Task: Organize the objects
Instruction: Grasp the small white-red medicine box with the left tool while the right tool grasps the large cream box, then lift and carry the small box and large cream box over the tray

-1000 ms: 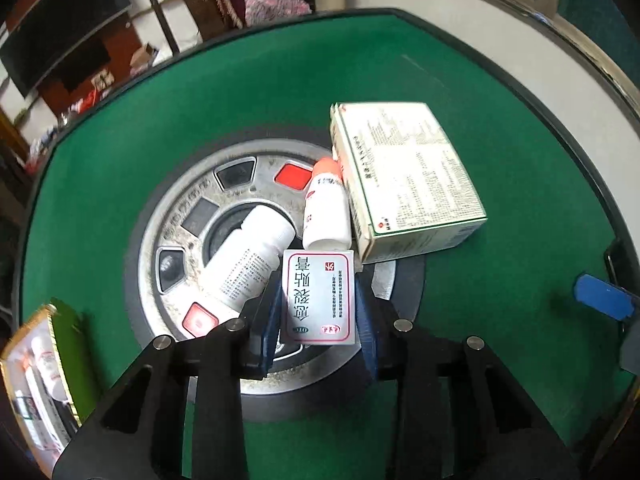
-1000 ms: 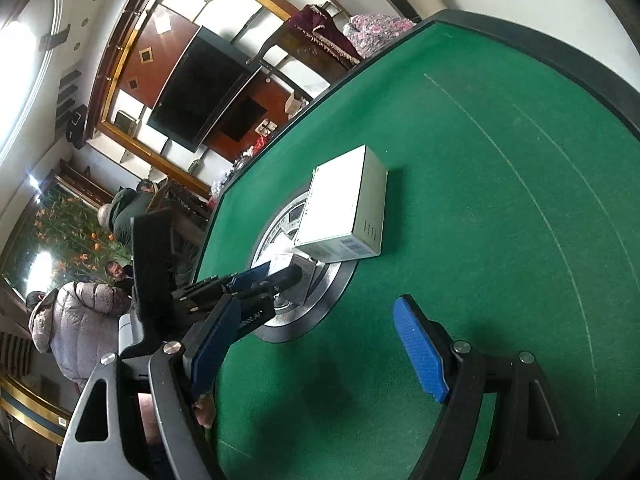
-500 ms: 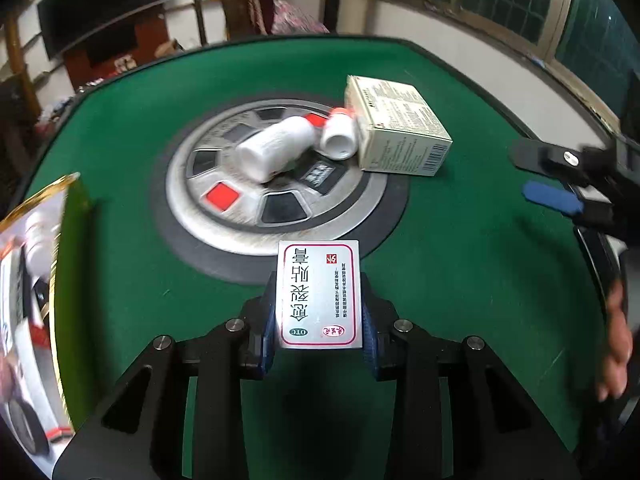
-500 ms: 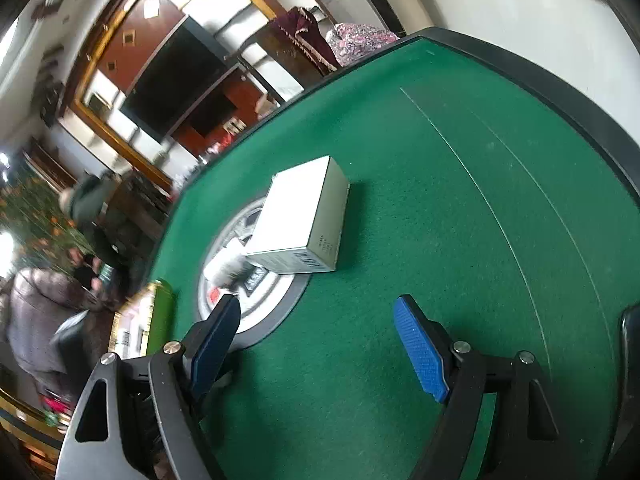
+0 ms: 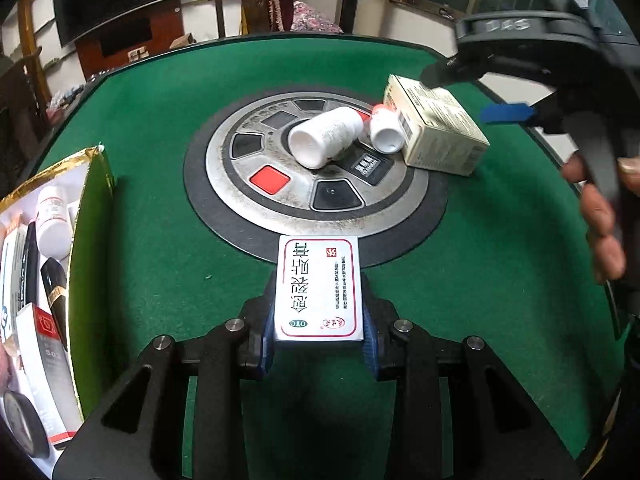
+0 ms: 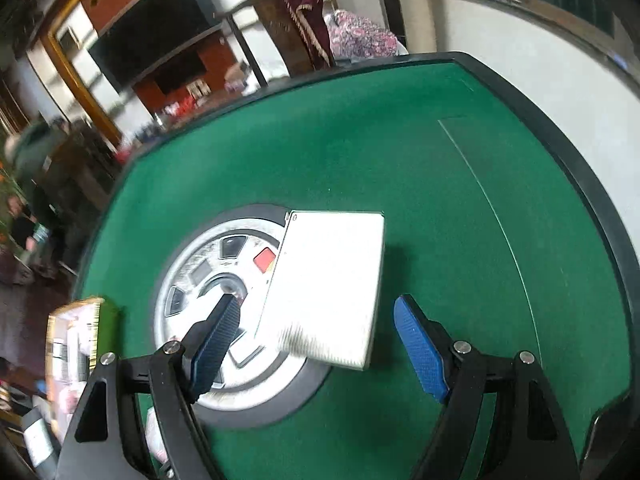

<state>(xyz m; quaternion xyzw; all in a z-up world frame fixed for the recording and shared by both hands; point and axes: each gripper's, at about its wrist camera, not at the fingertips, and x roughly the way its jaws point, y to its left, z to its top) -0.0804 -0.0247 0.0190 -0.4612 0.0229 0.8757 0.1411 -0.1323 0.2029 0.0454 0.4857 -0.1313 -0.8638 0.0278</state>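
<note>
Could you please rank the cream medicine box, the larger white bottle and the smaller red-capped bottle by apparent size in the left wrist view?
1. cream medicine box
2. larger white bottle
3. smaller red-capped bottle
All three lie at a similar distance, so the order seems reliable.

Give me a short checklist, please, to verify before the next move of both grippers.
1. Left gripper clamps the small red-bordered box firmly: ok.
2. Gold-edged storage box is open, with space for it: cannot tell.
3. Right gripper is open wide enough for the large white box: ok.
4. Right pads already touch that box: not ok, still apart.
5. Two white bottles lie clear of the right gripper's path: cannot tell.
</note>
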